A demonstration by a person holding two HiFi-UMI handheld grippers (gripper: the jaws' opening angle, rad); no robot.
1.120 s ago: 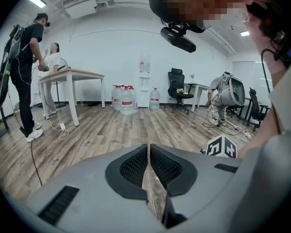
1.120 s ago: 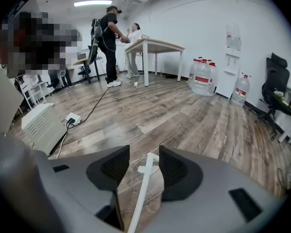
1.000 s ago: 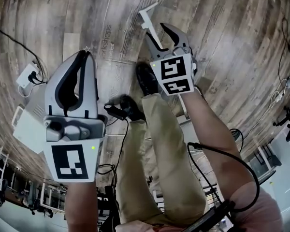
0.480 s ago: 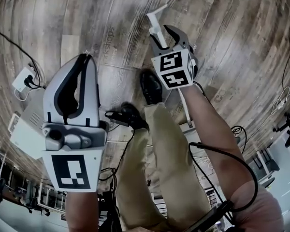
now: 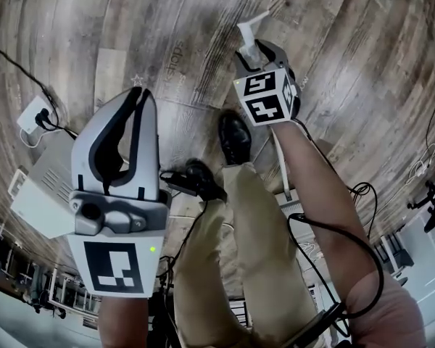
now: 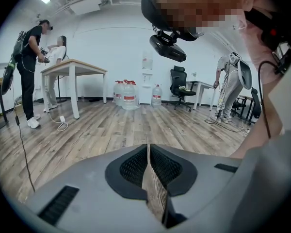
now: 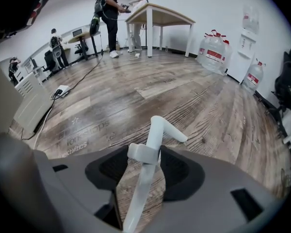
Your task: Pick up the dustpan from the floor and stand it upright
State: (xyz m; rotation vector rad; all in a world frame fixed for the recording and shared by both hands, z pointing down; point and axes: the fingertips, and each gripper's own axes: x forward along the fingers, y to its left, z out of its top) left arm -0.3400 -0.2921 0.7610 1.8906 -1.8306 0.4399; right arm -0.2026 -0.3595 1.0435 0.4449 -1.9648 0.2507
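The white long-handled dustpan handle (image 7: 153, 139) stands between the jaws of my right gripper (image 7: 145, 155), which is shut on it. Its bent top end pokes up past the fingertips. In the head view the handle's top (image 5: 251, 33) shows above the right gripper (image 5: 258, 51), and the thin shaft (image 5: 280, 162) runs down beside the forearm to a white part (image 5: 290, 201) by the person's leg, mostly hidden. My left gripper (image 5: 140, 93) is held up at the left, shut with nothing in it; its pads meet over the floor in the left gripper view (image 6: 148, 152).
A white box (image 5: 40, 191) and a power strip (image 5: 32, 114) with cables lie on the wood floor at left. The person's black shoes (image 5: 235, 136) stand between the grippers. Across the room are a table (image 6: 72, 69), water bottles (image 6: 126, 93), an office chair (image 6: 179, 84) and other people (image 6: 31, 67).
The right gripper has moved up and slightly right in the head view with the handle in it. The left gripper shifted a little to the right and stayed shut.
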